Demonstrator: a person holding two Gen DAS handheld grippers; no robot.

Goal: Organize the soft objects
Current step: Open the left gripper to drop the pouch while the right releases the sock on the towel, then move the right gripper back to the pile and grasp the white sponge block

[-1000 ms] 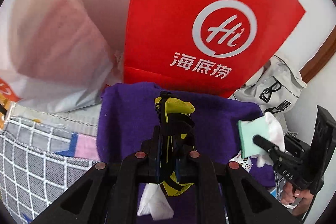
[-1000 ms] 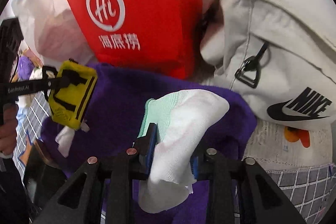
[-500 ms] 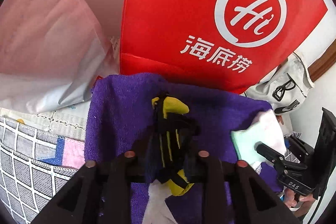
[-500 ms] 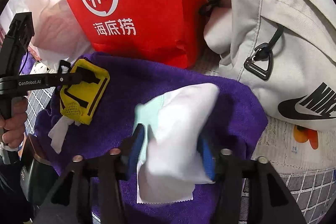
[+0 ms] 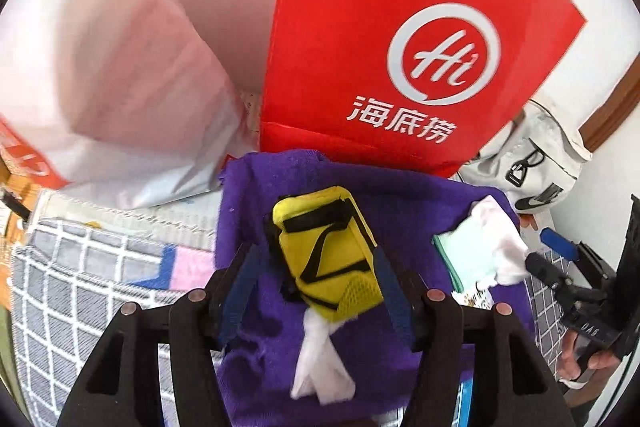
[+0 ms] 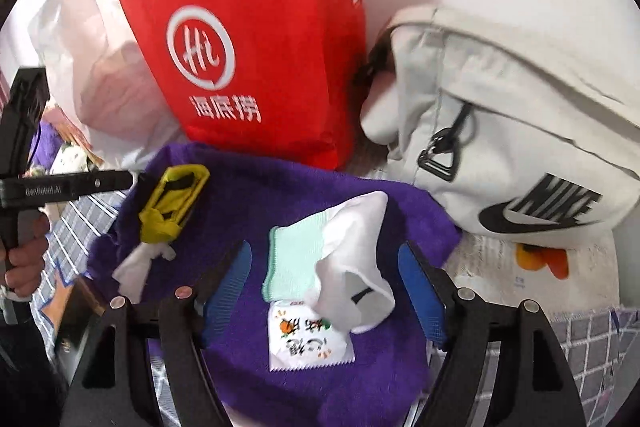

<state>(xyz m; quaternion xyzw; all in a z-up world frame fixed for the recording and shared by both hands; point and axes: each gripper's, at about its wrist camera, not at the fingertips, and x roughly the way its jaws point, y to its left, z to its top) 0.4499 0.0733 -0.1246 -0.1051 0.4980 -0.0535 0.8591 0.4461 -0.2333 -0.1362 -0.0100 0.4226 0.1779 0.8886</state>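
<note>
Fuzzy purple terry towel (image 6: 304, 195) — matt red paper bag (image 6: 260, 39) — knitted cloth sock (image 6: 332, 259).

Both tongs: black frames, blue finger pads (image 6: 420, 291), copper-coloured screws (image 5: 435, 294); "GenRobot.AI" lettering on left tongs (image 6: 136, 181).

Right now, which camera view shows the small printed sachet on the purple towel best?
The right wrist view: the printed sachet lies flat and near on the purple towel, its print visible. The left wrist view shows only a small part of it beside the white-and-green sock.
</note>
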